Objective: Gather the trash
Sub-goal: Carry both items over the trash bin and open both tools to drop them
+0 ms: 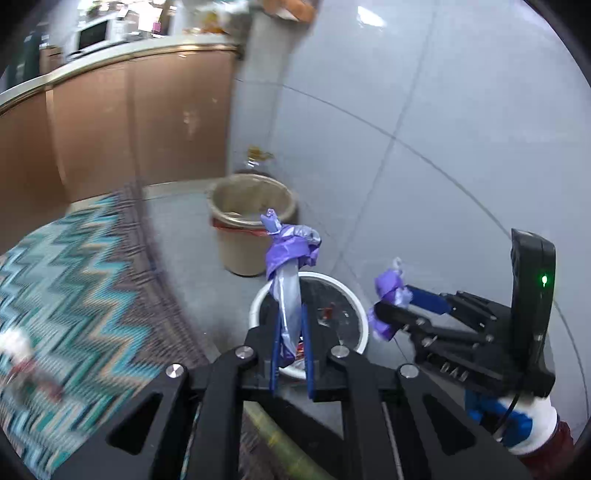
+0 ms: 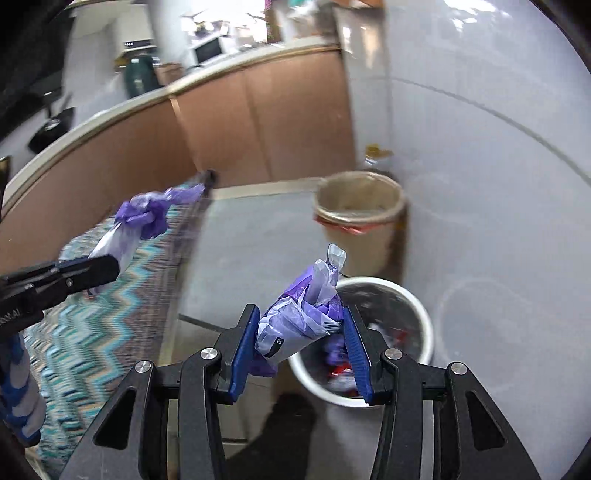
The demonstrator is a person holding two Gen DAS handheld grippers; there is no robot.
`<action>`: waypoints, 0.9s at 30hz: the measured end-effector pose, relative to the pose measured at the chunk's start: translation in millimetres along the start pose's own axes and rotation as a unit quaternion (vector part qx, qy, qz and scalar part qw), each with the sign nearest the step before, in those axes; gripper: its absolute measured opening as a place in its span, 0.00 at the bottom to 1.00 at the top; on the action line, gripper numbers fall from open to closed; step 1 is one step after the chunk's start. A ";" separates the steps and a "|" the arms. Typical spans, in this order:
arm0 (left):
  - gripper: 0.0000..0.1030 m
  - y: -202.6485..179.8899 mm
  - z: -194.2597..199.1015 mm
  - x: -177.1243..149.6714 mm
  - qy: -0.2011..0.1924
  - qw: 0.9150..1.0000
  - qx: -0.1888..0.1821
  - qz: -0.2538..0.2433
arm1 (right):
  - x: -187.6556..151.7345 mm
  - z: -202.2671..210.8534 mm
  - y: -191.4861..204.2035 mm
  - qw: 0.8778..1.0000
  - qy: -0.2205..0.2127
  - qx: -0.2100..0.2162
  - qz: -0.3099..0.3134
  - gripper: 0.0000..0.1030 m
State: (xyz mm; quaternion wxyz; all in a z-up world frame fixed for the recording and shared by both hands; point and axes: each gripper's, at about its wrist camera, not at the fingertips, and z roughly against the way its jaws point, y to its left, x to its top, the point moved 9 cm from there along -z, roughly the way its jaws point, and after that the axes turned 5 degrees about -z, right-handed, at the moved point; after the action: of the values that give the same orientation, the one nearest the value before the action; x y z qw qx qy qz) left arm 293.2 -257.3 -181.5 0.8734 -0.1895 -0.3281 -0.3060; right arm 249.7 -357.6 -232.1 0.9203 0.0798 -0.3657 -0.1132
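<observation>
Gripping was the weak point. Left gripper: closed tight on a twisted purple-and-grey plastic strip, pinched low between the blue pads, most of the length standing up free above the fingertips. Right gripper: closed around a crumpled purple plastic wad, bulky, bulging out past both pads. Could not tell whether one bag or two separate pieces.

Could have slid out of the left pads, judging by the thin, slick film and the narrow pinch. Could have sprung loose from the right pads too, given the springy bulk of the wad. Might have landed outside the rim if released early, with the strip held near the front edge of the white round plastic bin and not over its middle. Might also have torn if pulled apart between the two grippers, supposing one bag.

Below and just beyond: dark liner and red-and-white scraps inside that bin. Further off, near the wall: a beige plastic bucket with a red liner edge showing. Grey floor underneath; a teal zigzag rug along the left side. Beyond, brown cabinet fronts, a pale tiled wall, and a white microwave on the counter at the far back, blurred.
</observation>
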 end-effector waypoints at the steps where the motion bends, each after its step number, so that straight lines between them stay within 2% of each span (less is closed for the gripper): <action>1: 0.10 -4.8 -12.9 4.1 0.007 1.000 -0.004 -0.002 | 0.5 -8.3 -11.0 1.000 0.005 -0.009 -0.004 0.44; 6: 0.13 -19.6 -79.2 19.5 0.041 0.999 -0.015 -0.004 | 5.4 -43.6 -43.2 0.999 0.024 -0.035 -0.013 0.46; 12: 0.14 -18.8 -115.1 18.3 0.061 0.998 -0.025 0.009 | -1.5 -74.3 -62.3 0.997 0.043 -0.050 -0.030 0.51; 19: 0.15 -14.0 -120.3 21.2 0.060 0.998 -0.024 0.012 | -7.8 -78.0 -66.0 0.997 0.046 -0.056 -0.038 0.52; 27: 0.15 -20.5 -98.8 28.9 0.044 0.998 -0.032 0.010 | -4.8 -59.1 -58.9 0.997 0.031 -0.061 -0.042 0.54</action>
State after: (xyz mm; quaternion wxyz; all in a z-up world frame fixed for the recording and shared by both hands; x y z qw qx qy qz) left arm 342.1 -336.8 -229.4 0.8836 -0.2068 -0.2779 -0.3150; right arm 278.4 -409.2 -291.3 0.9286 0.0427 -0.3262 -0.1715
